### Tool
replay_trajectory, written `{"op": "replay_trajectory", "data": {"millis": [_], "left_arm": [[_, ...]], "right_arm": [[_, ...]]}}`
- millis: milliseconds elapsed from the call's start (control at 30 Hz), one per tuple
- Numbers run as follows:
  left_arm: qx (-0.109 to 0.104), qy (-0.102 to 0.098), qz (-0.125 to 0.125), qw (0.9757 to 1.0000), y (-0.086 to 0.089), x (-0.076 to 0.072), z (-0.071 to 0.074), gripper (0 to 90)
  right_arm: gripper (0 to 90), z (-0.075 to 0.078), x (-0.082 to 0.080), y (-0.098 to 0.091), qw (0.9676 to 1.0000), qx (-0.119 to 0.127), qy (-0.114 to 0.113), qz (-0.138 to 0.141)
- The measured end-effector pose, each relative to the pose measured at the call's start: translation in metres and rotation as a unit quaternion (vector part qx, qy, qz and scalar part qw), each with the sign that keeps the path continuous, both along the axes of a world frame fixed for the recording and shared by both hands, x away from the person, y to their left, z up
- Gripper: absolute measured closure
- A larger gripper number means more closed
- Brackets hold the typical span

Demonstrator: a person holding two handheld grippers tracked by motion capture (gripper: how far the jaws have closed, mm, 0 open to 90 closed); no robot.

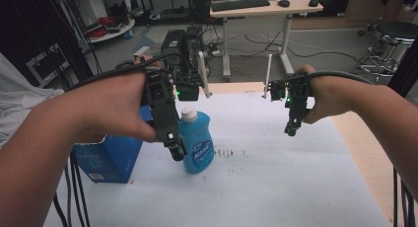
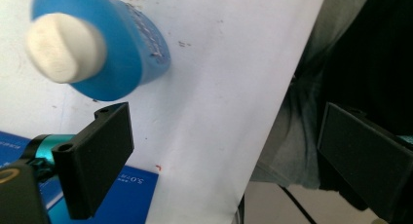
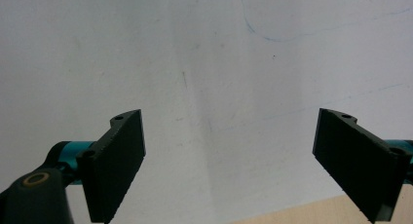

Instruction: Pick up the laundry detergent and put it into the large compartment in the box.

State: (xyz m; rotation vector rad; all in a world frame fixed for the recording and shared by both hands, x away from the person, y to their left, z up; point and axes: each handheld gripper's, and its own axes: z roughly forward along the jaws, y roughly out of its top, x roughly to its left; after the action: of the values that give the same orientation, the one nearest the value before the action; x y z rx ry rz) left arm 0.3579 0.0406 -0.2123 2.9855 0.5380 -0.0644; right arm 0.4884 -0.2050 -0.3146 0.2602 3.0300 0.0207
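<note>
A blue bottle (image 1: 197,143) with a white cap (image 1: 189,114) stands upright on the white sheet (image 1: 256,177). My left gripper (image 1: 175,150) hangs just left of the bottle, pointing down, jaws open with nothing between them. In the left gripper view the blue bottle (image 2: 122,53) and its white cap (image 2: 65,48) lie above and left of the open left gripper (image 2: 226,160). My right gripper (image 1: 292,130) hovers over the sheet to the right, well apart from the bottle. The right gripper (image 3: 229,165) is open above bare white sheet (image 3: 209,63).
A blue cardboard box (image 1: 111,158) sits at the table's left edge beside the bottle. Small dark specks (image 1: 226,152) mark the sheet right of the bottle. Bare wood table (image 1: 365,153) runs along the right. A desk (image 1: 266,10) and a stool (image 1: 394,34) stand beyond.
</note>
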Motion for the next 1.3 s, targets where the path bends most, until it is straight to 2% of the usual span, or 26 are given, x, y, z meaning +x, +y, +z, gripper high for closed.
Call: {"op": "replay_trajectory", "data": {"millis": [67, 167, 333, 600, 800, 1033, 1300], "left_arm": [[-0.002, 0.000, 0.006, 1.0000, 0.000, 0.001, 0.001, 6.1], [-0.008, -0.001, 0.030, 0.9995, 0.001, 0.009, 0.001, 6.1], [-0.018, -0.013, 0.064, 0.9977, 0.003, 0.024, 0.005, 6.1], [-0.008, -0.006, 0.092, 0.9957, 0.000, 0.048, 0.003, 6.1], [0.008, 0.002, 0.107, 0.9942, -0.005, 0.064, -0.012, 6.1], [0.001, 0.013, 0.128, 0.9917, -0.002, 0.079, -0.030, 6.1], [-0.005, 0.030, 0.143, 0.9892, 0.002, 0.088, -0.054, 6.1]], "right_arm": [[11.1, 0.000, 0.000, 0.000, 1.0000, 0.000, 0.000, 0.000], [11.1, -0.001, -0.002, 0.003, 1.0000, -0.004, -0.001, 0.006], [11.1, 0.000, -0.003, 0.004, 1.0000, -0.002, -0.003, 0.004], [11.1, -0.005, 0.000, 0.003, 1.0000, -0.002, 0.002, 0.001], [11.1, -0.007, 0.002, 0.002, 1.0000, -0.002, 0.003, 0.002], [11.1, -0.008, 0.002, 0.000, 1.0000, -0.006, 0.005, 0.000], [11.1, -0.009, 0.002, 0.002, 0.9999, -0.010, 0.007, 0.000]]}}
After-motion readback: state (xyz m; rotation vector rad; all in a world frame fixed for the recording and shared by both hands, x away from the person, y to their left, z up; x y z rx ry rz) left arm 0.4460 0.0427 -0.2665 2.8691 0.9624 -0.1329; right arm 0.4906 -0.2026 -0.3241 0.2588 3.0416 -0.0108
